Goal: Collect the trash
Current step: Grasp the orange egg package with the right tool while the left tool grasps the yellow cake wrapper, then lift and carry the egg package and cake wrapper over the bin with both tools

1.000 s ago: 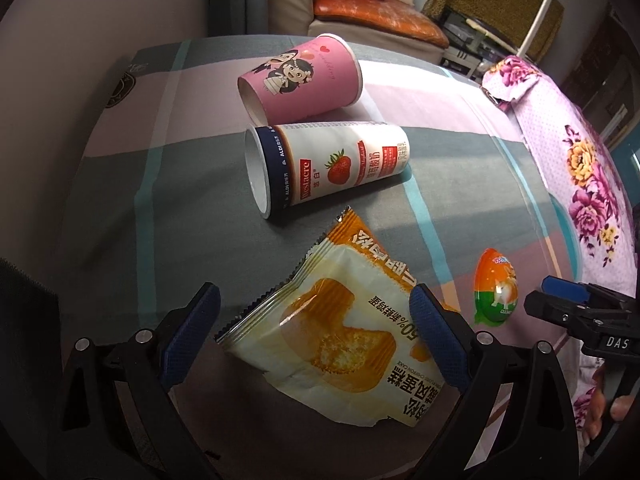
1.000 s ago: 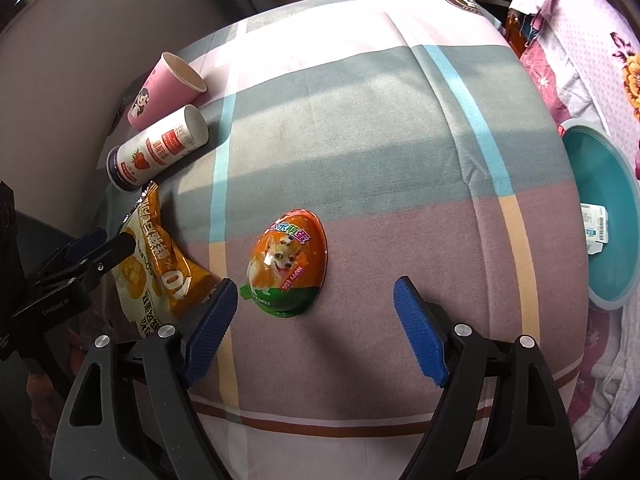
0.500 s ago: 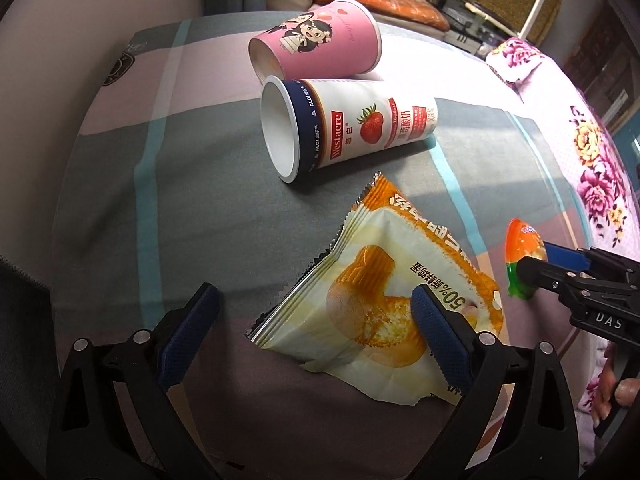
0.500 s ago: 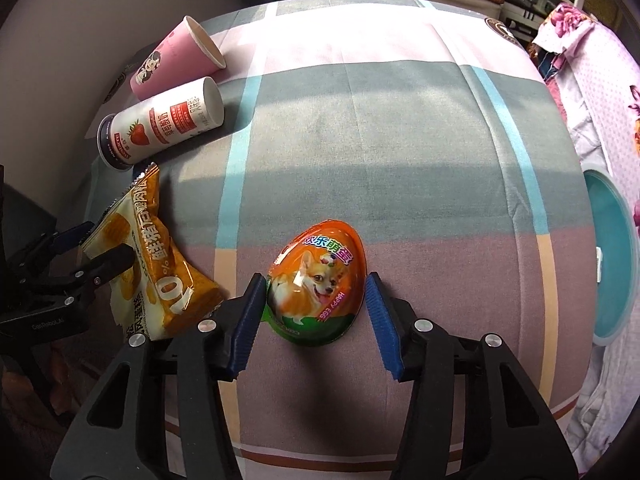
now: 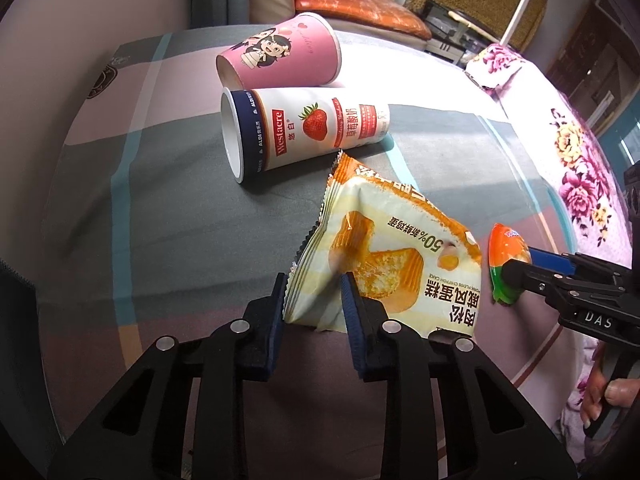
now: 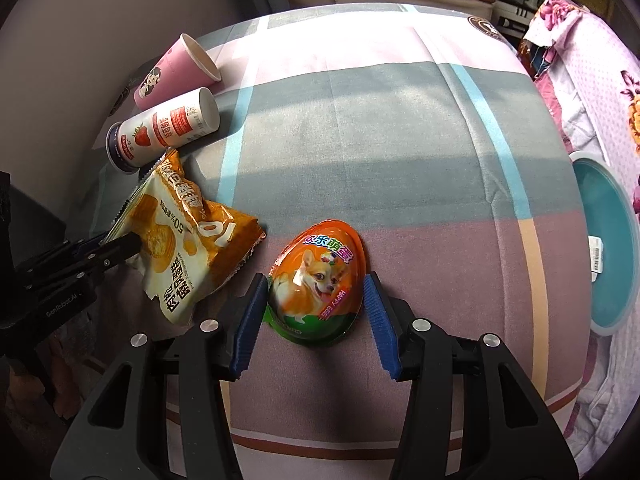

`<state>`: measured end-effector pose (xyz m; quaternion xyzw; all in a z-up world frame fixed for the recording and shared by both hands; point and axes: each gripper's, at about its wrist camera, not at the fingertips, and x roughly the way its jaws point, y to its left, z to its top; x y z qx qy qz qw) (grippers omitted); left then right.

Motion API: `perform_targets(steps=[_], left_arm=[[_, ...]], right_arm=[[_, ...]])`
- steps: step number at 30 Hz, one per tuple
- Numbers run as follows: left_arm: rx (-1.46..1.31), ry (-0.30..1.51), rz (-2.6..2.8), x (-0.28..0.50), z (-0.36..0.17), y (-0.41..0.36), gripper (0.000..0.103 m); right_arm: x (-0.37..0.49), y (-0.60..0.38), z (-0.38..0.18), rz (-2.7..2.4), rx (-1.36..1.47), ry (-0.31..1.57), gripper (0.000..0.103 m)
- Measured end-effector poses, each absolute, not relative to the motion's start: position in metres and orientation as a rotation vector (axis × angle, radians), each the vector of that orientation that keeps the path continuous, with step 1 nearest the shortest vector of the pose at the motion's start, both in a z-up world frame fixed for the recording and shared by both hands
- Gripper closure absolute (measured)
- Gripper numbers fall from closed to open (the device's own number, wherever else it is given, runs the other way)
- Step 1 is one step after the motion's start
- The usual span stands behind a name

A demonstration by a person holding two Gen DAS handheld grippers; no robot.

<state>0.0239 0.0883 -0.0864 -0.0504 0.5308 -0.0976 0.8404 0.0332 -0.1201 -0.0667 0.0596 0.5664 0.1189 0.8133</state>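
the left gripper [image 5: 314, 300] is clenched on the near corner of the cake wrapper [image 5: 392, 256], its blue pads pinching the crinkled edge so the packet lifts off the checked tablecloth [image 5: 160, 216]. the right gripper [image 6: 316, 308] grasps the orange and green toy egg [image 6: 318, 280] from both sides, the egg resting on the cloth just beside the wrapper. beyond the wrapper lie two cups on their sides, touching: the strawberry yogurt cup [image 5: 304, 132] nearer and the pink paper cup [image 5: 280, 52] behind it. a teal bin [image 6: 608, 244] sits off the table's right edge.
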Motion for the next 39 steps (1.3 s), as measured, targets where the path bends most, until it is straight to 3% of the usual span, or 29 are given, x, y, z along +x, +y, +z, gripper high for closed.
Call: perform_targets(steps=[18, 19, 21, 26, 28, 29, 32, 39], left_arm=[[-0.050, 1.199, -0.427, 0.015, -0.086, 0.029, 0.079], [-0.053, 1.201, -0.427, 0.015, -0.086, 0.027, 0.077], [-0.055, 1.198, -0.422, 0.016, -0.088, 0.025, 0.057], [-0.071, 1.201, -0.407, 0.019, -0.092, 0.016, 0.054], [-0.051, 1.193, -0.383, 0.018, -0.091, 0.011, 0.063], [-0.045, 1.191, -0.373, 0.018, -0.090, 0.009, 0.076], [-0.041, 1.160, -0.344, 0.018, -0.082, 0.003, 0.088], [0.015, 1.017, -0.327, 0.009, -0.042, -0.015, 0.091]], right_arm=[[0.023, -0.180, -0.048, 0.195, 0.249, 1.137, 0.056], [0.022, -0.183, -0.048, 0.194, 0.254, 1.136, 0.056], [0.019, -0.187, -0.049, 0.193, 0.263, 1.136, 0.056], [0.015, -0.195, -0.052, 0.191, 0.286, 1.137, 0.056], [0.014, -0.199, -0.052, 0.188, 0.296, 1.133, 0.056], [0.013, -0.201, -0.051, 0.186, 0.302, 1.130, 0.056], [0.012, -0.208, -0.050, 0.182, 0.318, 1.118, 0.056], [0.008, -0.226, -0.047, 0.169, 0.360, 1.092, 0.056]])
